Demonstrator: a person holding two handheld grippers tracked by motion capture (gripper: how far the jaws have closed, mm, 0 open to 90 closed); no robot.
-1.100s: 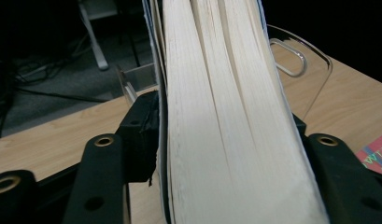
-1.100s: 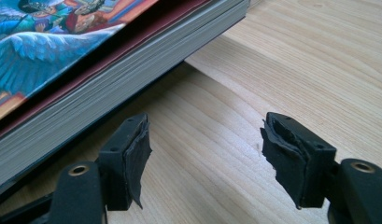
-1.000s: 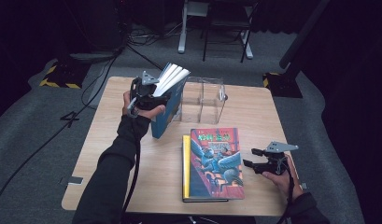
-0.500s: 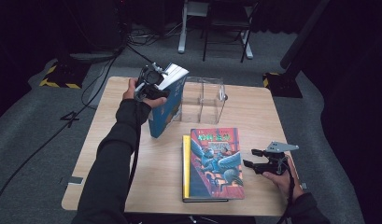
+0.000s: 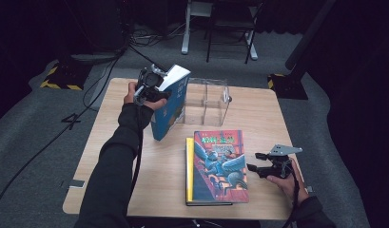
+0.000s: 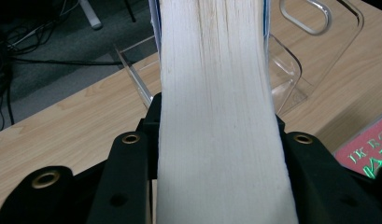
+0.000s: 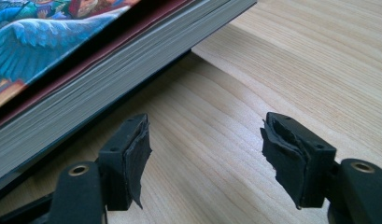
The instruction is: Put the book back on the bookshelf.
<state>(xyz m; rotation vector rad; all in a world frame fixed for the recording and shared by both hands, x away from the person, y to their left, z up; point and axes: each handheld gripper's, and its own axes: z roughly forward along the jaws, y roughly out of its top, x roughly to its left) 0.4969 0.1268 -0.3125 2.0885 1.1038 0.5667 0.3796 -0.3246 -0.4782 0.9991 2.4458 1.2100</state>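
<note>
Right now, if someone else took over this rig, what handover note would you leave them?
Left gripper: shut on the blue book, held upright at the clear acrylic stand; not yet inside it.
Right gripper: open, empty, low over the table beside the illustrated book.
Done: blue book lifted.
Left, probably: slot it into the stand, then pick up the illustrated book, which lies flat on a yellow one.

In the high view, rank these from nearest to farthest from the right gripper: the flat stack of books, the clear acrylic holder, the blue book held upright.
1. Flat stack of books: just left of the right gripper, on the table.
2. Clear acrylic holder: farther back, mid-table.
3. Blue book: far left, clamped in the left gripper.
</note>
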